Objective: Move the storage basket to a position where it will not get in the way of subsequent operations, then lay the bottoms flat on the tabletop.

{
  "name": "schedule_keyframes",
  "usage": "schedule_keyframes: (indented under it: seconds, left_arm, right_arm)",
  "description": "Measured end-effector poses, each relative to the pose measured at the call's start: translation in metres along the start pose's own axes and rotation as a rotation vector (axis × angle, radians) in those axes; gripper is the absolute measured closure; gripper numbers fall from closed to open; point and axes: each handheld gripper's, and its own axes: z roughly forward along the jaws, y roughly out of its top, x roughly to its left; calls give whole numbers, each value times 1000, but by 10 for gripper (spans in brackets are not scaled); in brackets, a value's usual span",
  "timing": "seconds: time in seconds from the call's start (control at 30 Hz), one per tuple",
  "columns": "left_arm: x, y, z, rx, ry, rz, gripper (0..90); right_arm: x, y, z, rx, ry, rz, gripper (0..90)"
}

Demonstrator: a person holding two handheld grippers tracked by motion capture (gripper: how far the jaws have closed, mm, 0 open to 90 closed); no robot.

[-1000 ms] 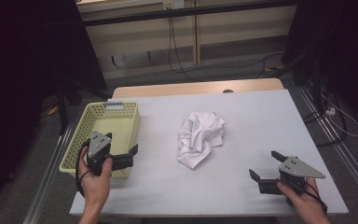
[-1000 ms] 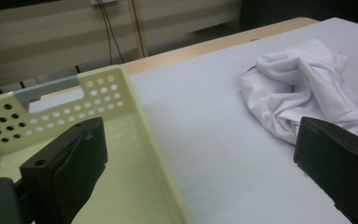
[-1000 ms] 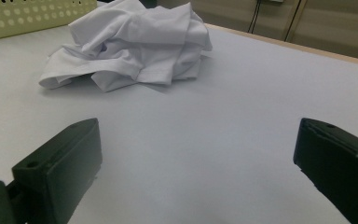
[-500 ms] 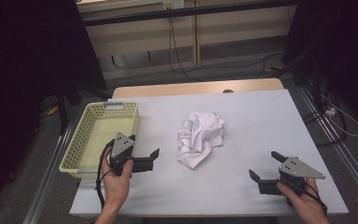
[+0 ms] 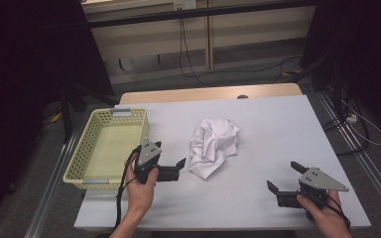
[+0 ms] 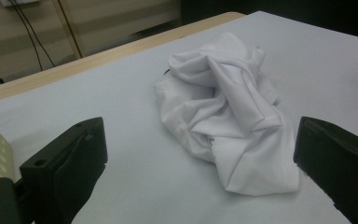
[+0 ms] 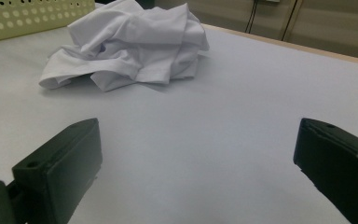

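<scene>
left gripper lines up on the cloth

at mid-table lies a crumpled white cloth [image 5: 213, 147], and the left gripper [image 5: 172, 164] hovers just beside its near edge, jaws spread wide. the right gripper [image 5: 284, 177] waits well apart, spread too. yellow basket [image 5: 85, 144] sits empty at the left. looks like the approach; next calls for pinching a fold.

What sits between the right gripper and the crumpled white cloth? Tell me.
Nothing: bare white table runs from the open right gripper to the cloth, clearest in the right gripper view.
</scene>
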Motion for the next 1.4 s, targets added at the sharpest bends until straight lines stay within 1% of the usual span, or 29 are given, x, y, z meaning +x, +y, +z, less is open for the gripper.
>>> schedule_keyframes:
  seconds: [0.07,0.17,0.23,0.33,0.47,0.57,0.63,0.7,0.73,0.83,0.9,0.93,1.0,1.03,1.13,1.17,1.2,1.27,1.3,1.37,1.4]
  left_arm:
    - [-4,-1,2,12,-7,10,27]
    - [-8,-3,5,22,-18,12,27]
    - [-10,-4,8,37,-23,15,28]
    - [-12,-5,11,48,-31,32,27]
    - [-12,-5,19,61,-48,25,29]
    - [-11,-3,26,71,-50,24,33]
    - [-11,-3,29,82,-55,37,33]
    - [-10,-3,31,86,-44,45,33]
    - [-9,-3,33,87,-44,41,33]
    - [-7,0,38,94,-62,19,33]
    - [-10,3,42,86,-56,44,33]
    - [-10,5,45,89,-61,50,33]
    - [-9,6,50,76,-83,32,32]
    - [-7,7,53,76,-90,21,31]
    - [-1,7,65,86,-86,-12,32]
    - [0,7,68,92,-83,-18,36]
    - [0,7,71,98,-81,-14,37]
    - [-2,5,76,102,-83,5,35]
    - [-3,4,77,116,-82,17,32]
    - [-5,1,80,148,-91,18,37]
    - [-5,1,80,158,-94,25,39]
  right_arm:
    - [0,1,-1,-4,6,-2,5]
    - [1,0,-2,-5,8,-7,5]
    - [1,0,-3,-8,8,-6,5]
    - [1,1,-3,-10,12,-4,5]
    - [1,2,1,-13,19,15,4]
    - [0,3,5,-12,22,24,4]
    - [0,4,8,-15,21,33,5]
    - [-1,7,12,-20,18,37,5]
    - [-2,10,13,-23,23,39,3]
    - [-3,15,19,-34,23,54,6]
    - [-3,18,25,-33,36,57,6]
    - [-2,19,27,-33,45,54,5]
    - [2,22,34,-37,75,42,1]
    - [4,23,37,-40,84,25,0]
    - [10,30,49,-40,129,-3,0]
    - [11,33,54,-40,130,-15,1]
    - [13,37,58,-43,127,-20,4]
    - [15,44,66,-43,139,-19,5]
    - [15,48,69,-38,157,-23,5]
    - [18,53,76,-26,180,-28,10]
    - [20,56,79,-19,191,-42,19]
